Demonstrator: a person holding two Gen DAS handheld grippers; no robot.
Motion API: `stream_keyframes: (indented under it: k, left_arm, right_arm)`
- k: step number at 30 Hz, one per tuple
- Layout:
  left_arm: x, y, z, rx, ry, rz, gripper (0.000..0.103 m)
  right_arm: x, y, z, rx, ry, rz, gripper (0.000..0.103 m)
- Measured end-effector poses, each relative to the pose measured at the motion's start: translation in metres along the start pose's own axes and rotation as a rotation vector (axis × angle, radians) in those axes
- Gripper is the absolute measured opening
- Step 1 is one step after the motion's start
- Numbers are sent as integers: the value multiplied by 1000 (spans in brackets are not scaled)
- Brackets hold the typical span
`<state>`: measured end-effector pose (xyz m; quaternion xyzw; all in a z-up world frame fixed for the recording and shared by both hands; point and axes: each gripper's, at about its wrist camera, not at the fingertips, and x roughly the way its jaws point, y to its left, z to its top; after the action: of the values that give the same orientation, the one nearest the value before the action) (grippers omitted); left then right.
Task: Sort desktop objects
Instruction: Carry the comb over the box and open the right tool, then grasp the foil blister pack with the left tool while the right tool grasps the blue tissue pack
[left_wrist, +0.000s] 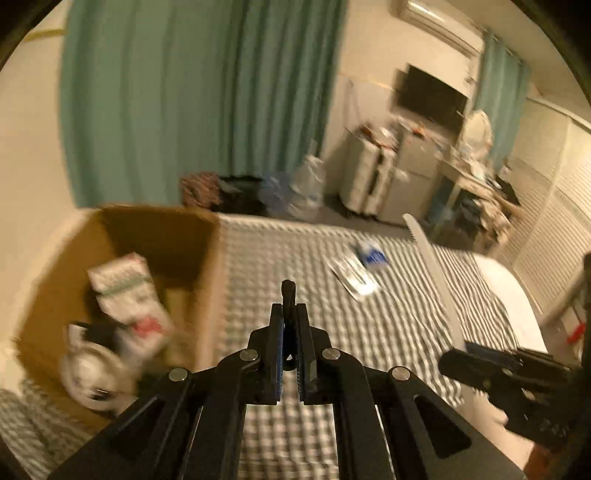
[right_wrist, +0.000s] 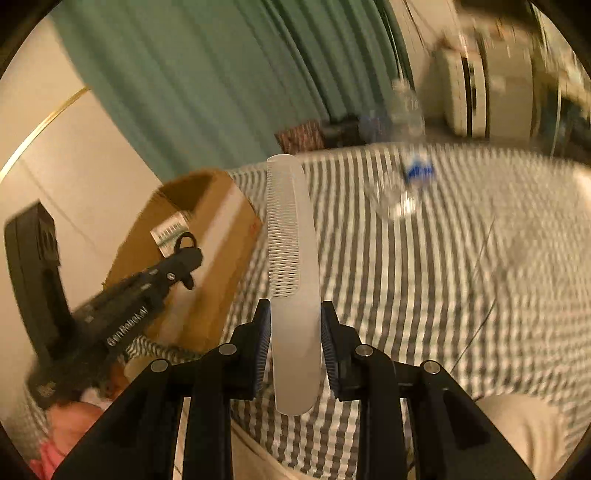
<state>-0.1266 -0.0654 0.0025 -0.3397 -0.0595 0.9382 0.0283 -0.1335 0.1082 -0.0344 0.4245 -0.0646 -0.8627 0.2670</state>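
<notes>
Currently, status: both my tongs are raised over the bed (left_wrist: 369, 332), each carrying one item.
Left tongs (left_wrist: 290, 314): fully closed on a small black looped thing (left_wrist: 287, 290); too blurred to name.
Right tongs (right_wrist: 295, 325): narrow, pads clamped on the white comb (right_wrist: 293, 258), which stands up between them, teeth to the left.
Cardboard box (left_wrist: 122, 266): open, at the bed's left edge, already holding packets and a white round item.
Remaining on bed: a flat packet (left_wrist: 354, 275) and a blue-and-white wrapper (left_wrist: 373, 254), well apart from both tongs.
Risk, comb: I judge the long comb, gripped near one end, could pivot or slip out.
Risk, box: the comb could snag the box wall.
Risk, crossing: both tongs heading to one box could collide.
</notes>
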Motion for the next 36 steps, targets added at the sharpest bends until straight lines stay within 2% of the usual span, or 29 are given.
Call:
stream_keyframes:
  k: [3, 6, 9, 12, 16, 20, 21, 22, 23, 24, 25, 28, 31, 36]
  left_arm:
    - [-10, 34, 14, -61, 4, 23, 5]
    - [-18, 79, 19, -98, 13, 79, 5]
    - [-20, 124, 12, -153, 3, 142, 5]
    - [-17, 162, 6, -199, 25, 162, 5]
    - [-8, 181, -2, -196, 46, 196, 5]
    - [1, 181, -7, -188, 62, 194, 7]
    - [3, 179, -8, -181, 65, 201, 11]
    - [5, 176, -9, -173, 71, 214, 26]
    - [8, 175, -10, -170, 80, 222, 40]
    - [10, 175, -10, -169, 91, 234, 73]
    - [10, 174, -11, -171, 97, 250, 93]
    - [5, 167, -13, -168, 85, 267, 97]
    - [5, 153, -10, -144, 130, 290, 99]
    - [-10, 103, -5, -96, 84, 246, 103]
  right_arm:
    - [-7, 43, 19, -70, -19, 37, 26]
    - [-1, 83, 39, -137, -18, 69, 26]
    - [25, 117, 54, -144, 24, 151, 26]
    - [56, 145, 55, -155, 74, 164, 26]
    - [97, 155, 52, -133, 126, 163, 26]
    - [121, 154, 55, -128, 142, 158, 26]
    - [122, 153, 55, -121, 137, 158, 26]
    - [125, 149, 57, -110, 134, 162, 27]
    - [126, 144, 59, -97, 131, 168, 36]
    - [122, 141, 59, -77, 122, 171, 51]
    - [117, 133, 61, -50, 99, 169, 56]
    - [99, 113, 66, -24, 36, 139, 57]
    - [76, 89, 71, -4, -20, 84, 58]
    - [18, 25, 65, 75, -129, -26, 66]
